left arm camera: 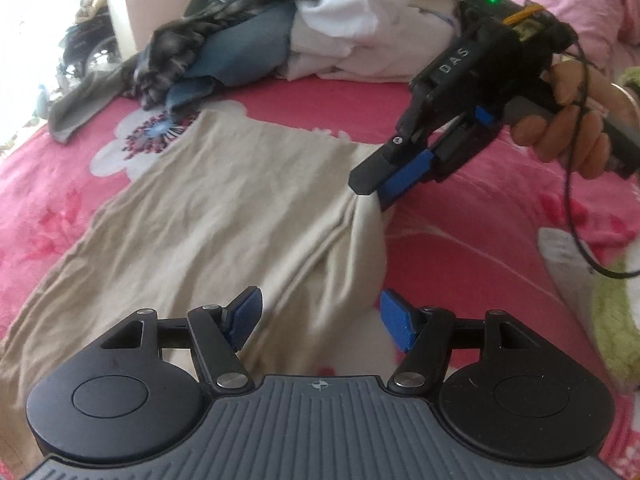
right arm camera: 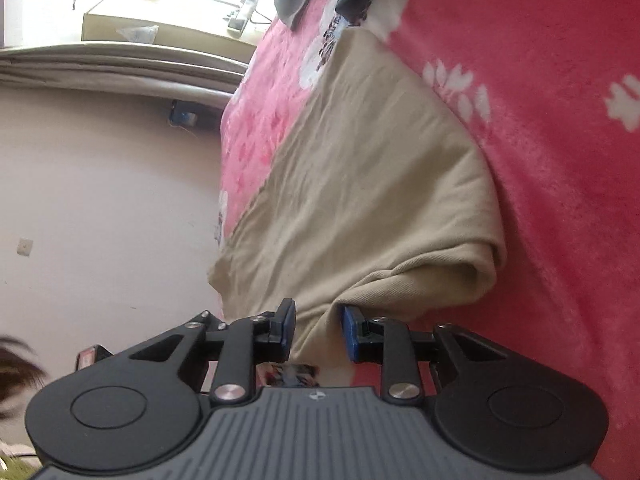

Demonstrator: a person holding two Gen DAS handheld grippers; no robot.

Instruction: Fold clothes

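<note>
A beige garment (left arm camera: 208, 208) lies spread on a pink flowered bed cover (left arm camera: 460, 240). My right gripper (left arm camera: 370, 194), held by a hand (left arm camera: 568, 136), is shut on a bunched fold at the garment's right edge, and the cloth rises in a tent to its tips. In the right wrist view, that fold fills the gap between the blue pads of the right gripper (right arm camera: 318, 332), with the rest of the garment (right arm camera: 360, 184) stretching away. My left gripper (left arm camera: 320, 320) is open just above the garment's near right edge; cloth lies under the gap and the pads do not press it.
A pile of dark, blue and white clothes (left arm camera: 280, 32) sits at the far side of the bed. A black cable (left arm camera: 576, 240) hangs from the right gripper. Something fuzzy and green (left arm camera: 616, 320) lies at the right edge. The bed's edge (right arm camera: 228, 160) borders a pale wall or floor.
</note>
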